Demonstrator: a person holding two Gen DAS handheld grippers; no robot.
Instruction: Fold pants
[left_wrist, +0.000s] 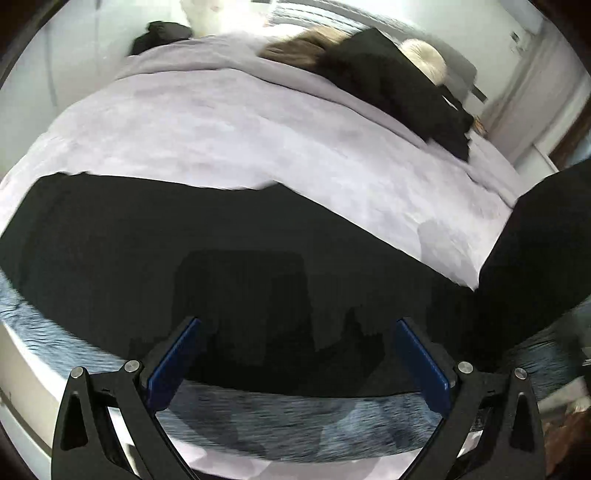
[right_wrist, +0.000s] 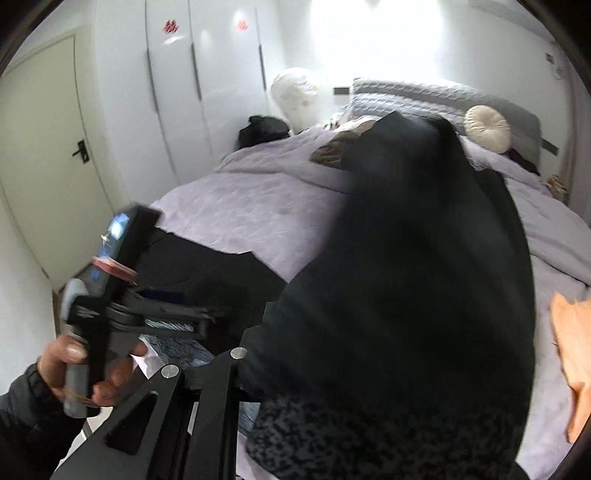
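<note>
The black pants (left_wrist: 184, 236) lie spread along the near edge of the bed (left_wrist: 221, 122), which serves as landmark here. At the bed's left, the left tongs (left_wrist: 297, 354) hover over the flat part of the pants with jaws wide apart and nothing between them, probably ready to pin or catch the fabric. In the right wrist view a hand (right_wrist: 74, 373) holds that tool. Further right, the right tongs (right_wrist: 236, 373) are nearly closed on a raised part of the pants (right_wrist: 406, 277) (seemingly to carry it over for a fold). At the bed's head lie dark clothes (left_wrist: 391, 85), a brown garment (left_wrist: 295, 48) and a round cushion (right_wrist: 487, 127), well clear; an orange cloth (right_wrist: 572, 350) lies at the right edge.
</note>
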